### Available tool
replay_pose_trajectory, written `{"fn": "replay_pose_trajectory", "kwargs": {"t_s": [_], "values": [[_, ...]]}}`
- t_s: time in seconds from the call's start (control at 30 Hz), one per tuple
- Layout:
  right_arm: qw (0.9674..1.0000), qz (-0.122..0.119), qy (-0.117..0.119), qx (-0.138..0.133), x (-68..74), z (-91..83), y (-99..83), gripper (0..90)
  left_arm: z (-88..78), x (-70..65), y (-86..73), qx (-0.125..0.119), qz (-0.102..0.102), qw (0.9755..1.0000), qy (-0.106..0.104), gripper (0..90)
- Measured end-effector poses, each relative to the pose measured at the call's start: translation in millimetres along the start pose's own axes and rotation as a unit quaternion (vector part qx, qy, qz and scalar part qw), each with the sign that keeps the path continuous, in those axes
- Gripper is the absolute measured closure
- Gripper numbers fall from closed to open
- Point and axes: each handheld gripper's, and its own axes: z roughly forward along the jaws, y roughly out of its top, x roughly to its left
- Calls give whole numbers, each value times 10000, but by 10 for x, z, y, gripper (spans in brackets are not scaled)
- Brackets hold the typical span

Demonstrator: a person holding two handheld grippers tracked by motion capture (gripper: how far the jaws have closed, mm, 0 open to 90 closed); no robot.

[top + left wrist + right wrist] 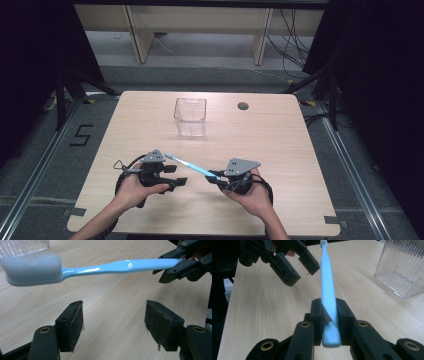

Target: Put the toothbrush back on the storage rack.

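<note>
Wooden table [280,150] first, pale and broad, with a clear ribbed plastic container [190,116] standing upright toward the far middle, well apart from both hands. Nearer the person's edge, right gripper [218,177] clamped narrow on the tail end of a light blue toothbrush [192,165], carried off the tabletop, handle slanting up and away to the left, bristle head [32,268] out in free air. Left gripper [178,175] just beside and below that head, jaws spread wide with nothing between the pads [76,325], brush crossing above them untouched. Looks like the tail of a hand-over, brush now resting with the right hand alone. Next, probably: carry toward the container, tip the brush steeper, line the end up over the open mouth, lower inside, then ease the grip; risk of clipping the thin rim.
</note>
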Motion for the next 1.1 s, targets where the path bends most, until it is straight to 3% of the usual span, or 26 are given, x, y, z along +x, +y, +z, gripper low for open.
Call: {"fn": "replay_pose_trajectory", "kwargs": {"t_s": [0.27, 0.3, 0.53, 0.73, 0.77, 0.9, 0.93, 1.03, 1.1], "values": [[9998, 7, -116, -143, -9, -26, 38, 787, -27, 6, 88, -307, 4, 9995, -6, 313], [9994, -82, -218, -247, -21, -20, 43, 787, -25, 7, 95, -324, 8, 9995, -59, 314], [9995, 41, -203, -246, -17, -26, 45, 787, -33, -10, 152, -563, 28, 9984, -66, 324], [9990, 171, -263, -314, -1, -22, 49, 787, -14, -14, 174, -733, -212, 9970, -140, 334], [9991, 72, -247, -329, -14, -21, 55, 787, -8, -17, 179, -770, -251, 9966, -151, 337], [9986, 119, -179, -482, -8, 2, 63, 787, 20, -17, 205, -922, -387, 9947, -229, 350], [9985, 65, -283, -474, -10, -6, 67, 787, 26, -18, 213, -967, -425, 9941, -249, 356], [9987, 216, -248, -391, 7, -12, 72, 787, 38, -21, 239, -1059, -519, 9926, -303, 375], [9983, 125, -312, -486, -1, -4, 71, 787, 42, -21, 248, -1090, -537, 9921, -327, 390]]}}
